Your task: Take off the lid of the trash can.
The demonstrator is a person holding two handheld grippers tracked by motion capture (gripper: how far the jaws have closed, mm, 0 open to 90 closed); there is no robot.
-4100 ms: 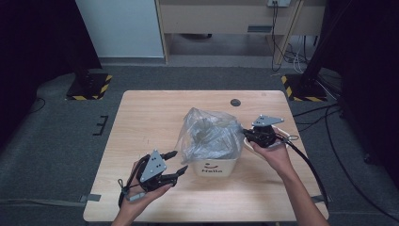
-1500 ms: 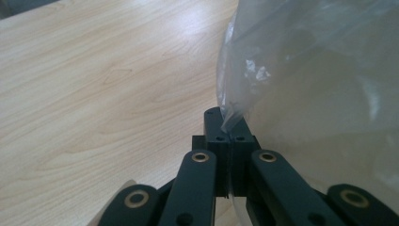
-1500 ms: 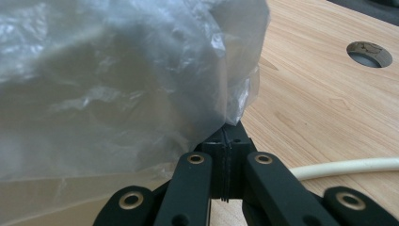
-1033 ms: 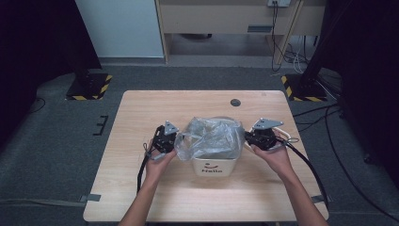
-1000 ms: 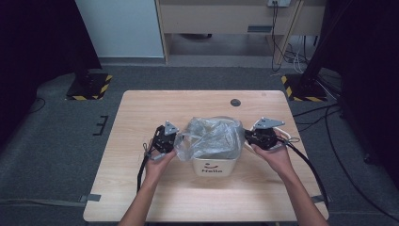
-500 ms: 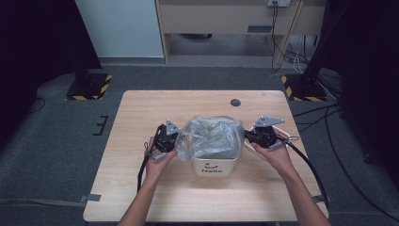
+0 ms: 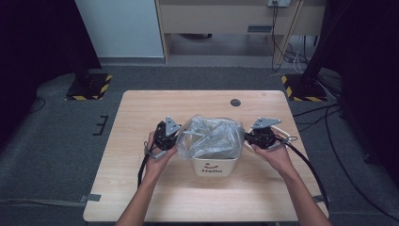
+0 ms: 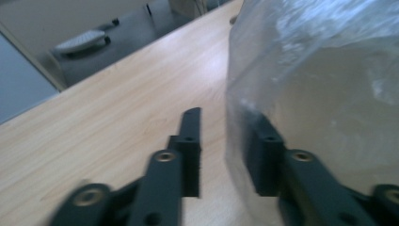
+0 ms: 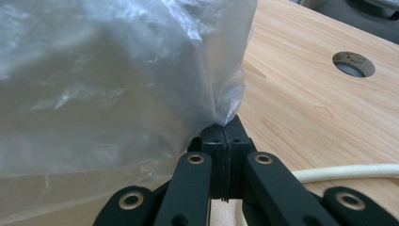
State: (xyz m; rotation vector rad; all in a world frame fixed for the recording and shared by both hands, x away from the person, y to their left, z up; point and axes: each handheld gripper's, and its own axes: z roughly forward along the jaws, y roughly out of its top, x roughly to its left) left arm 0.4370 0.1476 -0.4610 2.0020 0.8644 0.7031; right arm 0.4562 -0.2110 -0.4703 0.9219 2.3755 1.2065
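High view: one wooden table (image 7: 141, 188) carries one white bin (image 7: 214, 165) printed "Hello", with one clear plastic bag (image 7: 209, 136) billowing over its top. Two grippers flank the bag: the left gripper (image 7: 175, 136) meets its left edge and the right gripper (image 7: 248, 137) its right edge, each held in one hand. One round cable hole (image 7: 235, 102) sits near the table's far edge. Left gripper view: the left gripper (image 8: 226, 136) has a gap between its two jaws, having just been closing; one jaw lies behind the bag film, the other is clear beside it. Right gripper view: the right gripper (image 9: 226, 129) has both jaws pressed together, pinching the bag (image 9: 117, 80) edge; one white cable (image 9: 348, 172) lies beside it.
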